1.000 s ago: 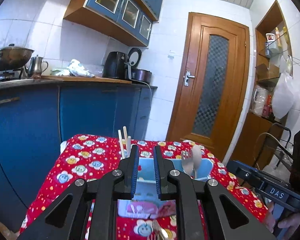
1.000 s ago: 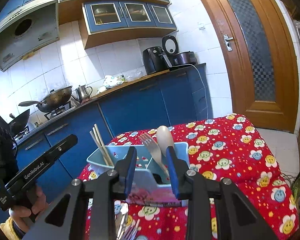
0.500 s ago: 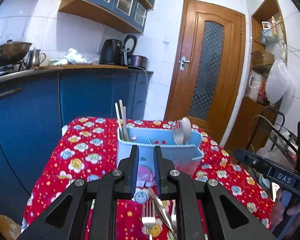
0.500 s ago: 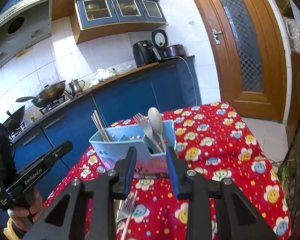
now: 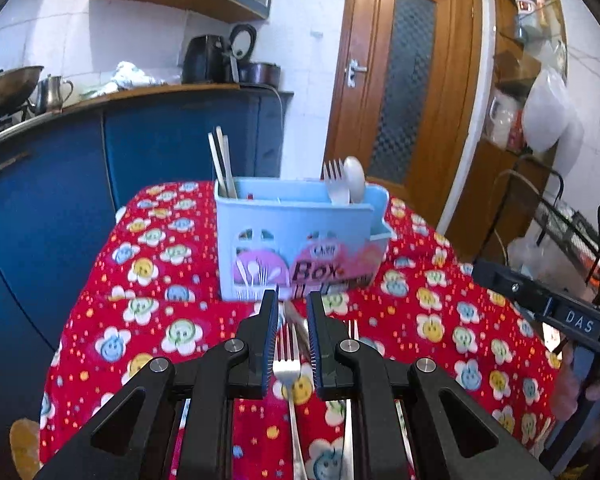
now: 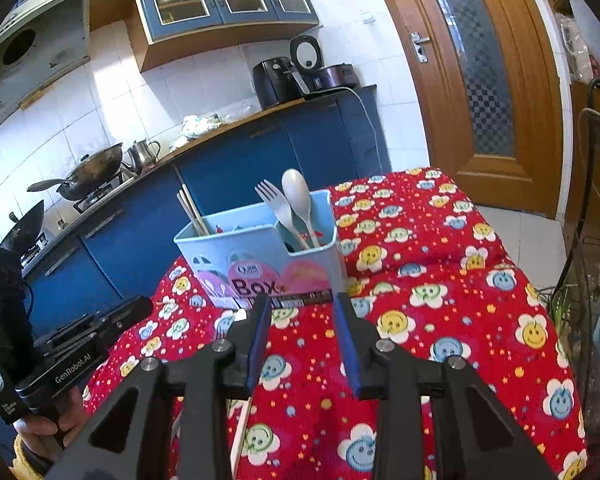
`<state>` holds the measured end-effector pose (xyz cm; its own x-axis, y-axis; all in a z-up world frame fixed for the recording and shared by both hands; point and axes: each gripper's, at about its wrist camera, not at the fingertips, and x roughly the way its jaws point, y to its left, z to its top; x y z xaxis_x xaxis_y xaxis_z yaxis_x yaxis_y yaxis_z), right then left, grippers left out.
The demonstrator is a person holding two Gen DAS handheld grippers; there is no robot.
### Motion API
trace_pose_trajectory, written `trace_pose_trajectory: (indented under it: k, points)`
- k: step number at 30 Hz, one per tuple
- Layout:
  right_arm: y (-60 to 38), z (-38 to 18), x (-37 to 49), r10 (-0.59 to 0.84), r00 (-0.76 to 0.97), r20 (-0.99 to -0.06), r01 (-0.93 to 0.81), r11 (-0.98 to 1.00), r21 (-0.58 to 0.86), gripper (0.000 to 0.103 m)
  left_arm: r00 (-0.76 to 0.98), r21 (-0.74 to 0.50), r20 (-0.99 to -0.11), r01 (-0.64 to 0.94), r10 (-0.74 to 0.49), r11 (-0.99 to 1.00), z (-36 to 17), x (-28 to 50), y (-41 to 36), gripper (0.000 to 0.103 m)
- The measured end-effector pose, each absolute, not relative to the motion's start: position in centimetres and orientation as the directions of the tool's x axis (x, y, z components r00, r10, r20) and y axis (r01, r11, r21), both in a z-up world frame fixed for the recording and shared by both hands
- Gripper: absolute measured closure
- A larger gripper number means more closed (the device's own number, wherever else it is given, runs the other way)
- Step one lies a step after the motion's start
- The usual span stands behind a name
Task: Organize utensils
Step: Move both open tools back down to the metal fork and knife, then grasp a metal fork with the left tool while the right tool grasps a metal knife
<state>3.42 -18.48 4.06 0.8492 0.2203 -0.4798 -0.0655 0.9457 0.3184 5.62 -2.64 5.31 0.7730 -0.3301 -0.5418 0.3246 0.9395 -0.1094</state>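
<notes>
Over the last second I pull both grippers back from the light-blue plastic utensil box (image 5: 296, 240), so it sits farther up, toward 12 o'clock, in each wrist view. More of the red flower-print tablecloth (image 5: 148, 320) now shows ahead of it. The left gripper (image 5: 292, 344) drops lower, and a steel fork (image 5: 287, 364) lying on the cloth comes into sight between its narrowly parted fingers. The right gripper (image 6: 302, 344) spreads wider, and a pale chopstick (image 6: 242, 428) appears at its 7 o'clock.
</notes>
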Motion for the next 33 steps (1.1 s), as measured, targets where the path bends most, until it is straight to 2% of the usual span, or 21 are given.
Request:
trace_pose_trajectory:
  k: [10, 20, 27, 28, 29, 33]
  points:
    - [-19.4, 2.1, 3.2, 0.238, 0.820, -0.520, -0.041, 0.931, 0.361, 0.065, 0.709, -0.063, -0.645, 0.323, -0.285, 0.944, 3.0, 5.8, -3.7, 0.089]
    - [-20.0, 0.7, 3.1, 0.253, 0.801, -0.543, -0.033, 0.923, 0.382, 0.065, 0.584, -0.094, -0.769, 0.302, -0.262, 0.949, 0.0, 7.0, -4.2, 0.089]
    - [-20.5, 0.1, 3.1, 0.263, 0.794, -0.548, -0.027, 0.916, 0.401, 0.065, 0.525, -0.072, -0.818, 0.309, -0.233, 0.948, -0.9, 7.3, -4.6, 0.089]
    - [-20.6, 0.0, 3.1, 0.265, 0.793, -0.548, -0.027, 0.914, 0.404, 0.065, 0.510, -0.076, -0.828, 0.309, -0.233, 0.948, -1.1, 7.4, -4.6, 0.089]
    - [-20.7, -0.1, 3.1, 0.267, 0.793, -0.548, -0.027, 0.914, 0.406, 0.065, 0.486, -0.083, -0.843, 0.305, -0.230, 0.949, -1.4, 7.5, -4.7, 0.093]
    - [-20.8, -0.1, 3.0, 0.269, 0.793, -0.547, -0.027, 0.912, 0.408, 0.065, 0.466, -0.071, -0.859, 0.302, -0.212, 0.951, -1.5, 7.9, -5.0, 0.095]
